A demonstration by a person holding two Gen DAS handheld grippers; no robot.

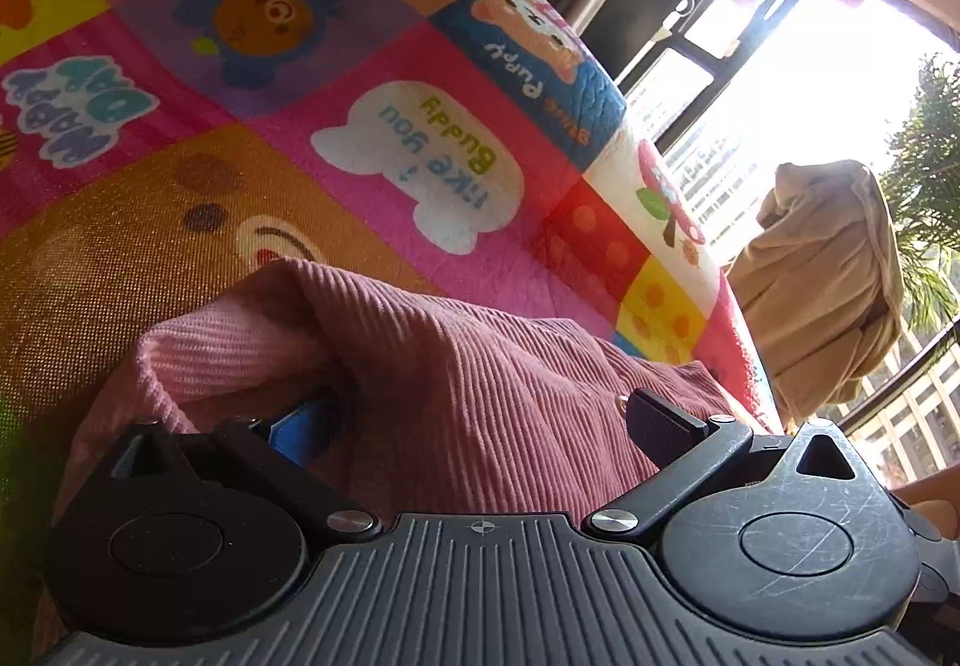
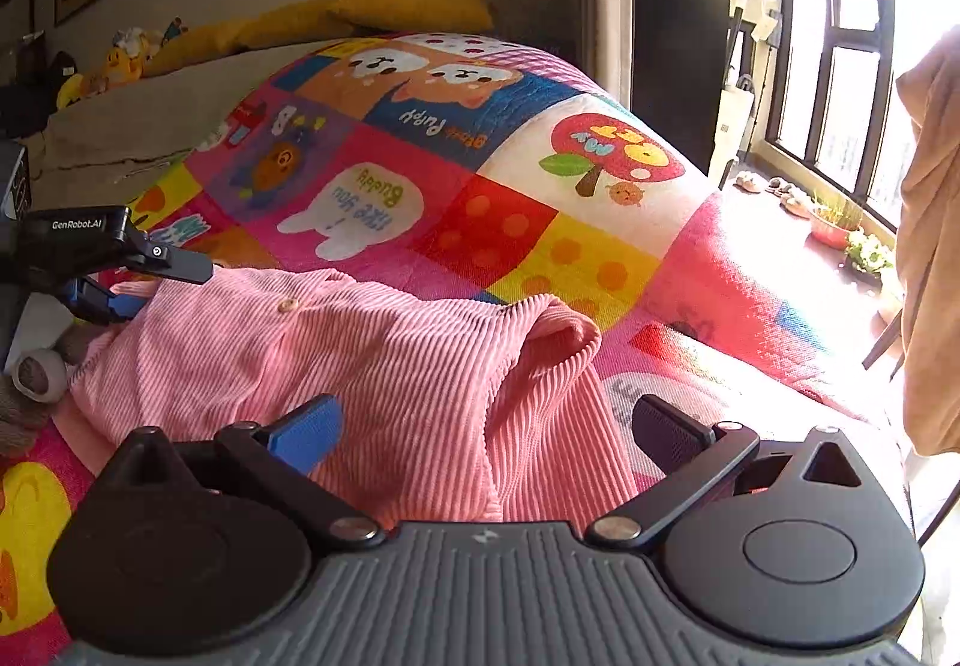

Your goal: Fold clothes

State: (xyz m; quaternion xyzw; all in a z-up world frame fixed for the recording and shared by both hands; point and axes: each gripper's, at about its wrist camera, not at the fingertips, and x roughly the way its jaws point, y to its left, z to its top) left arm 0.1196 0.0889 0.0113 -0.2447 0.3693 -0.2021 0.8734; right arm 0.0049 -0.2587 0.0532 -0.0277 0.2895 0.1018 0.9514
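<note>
A: So where does the pink corduroy garment lie?

B: Bunched on the cartoon-print quilt covering the bed, between both grippers.

A: And the left gripper?

B: Spread wide over the cloth; its blue finger sits tucked beneath a raised fold.

A: The right gripper?

B: Parted too, straddling the garment's near edge, gripping nothing. On the windowsill a pink pot holds green sprouts.
</note>
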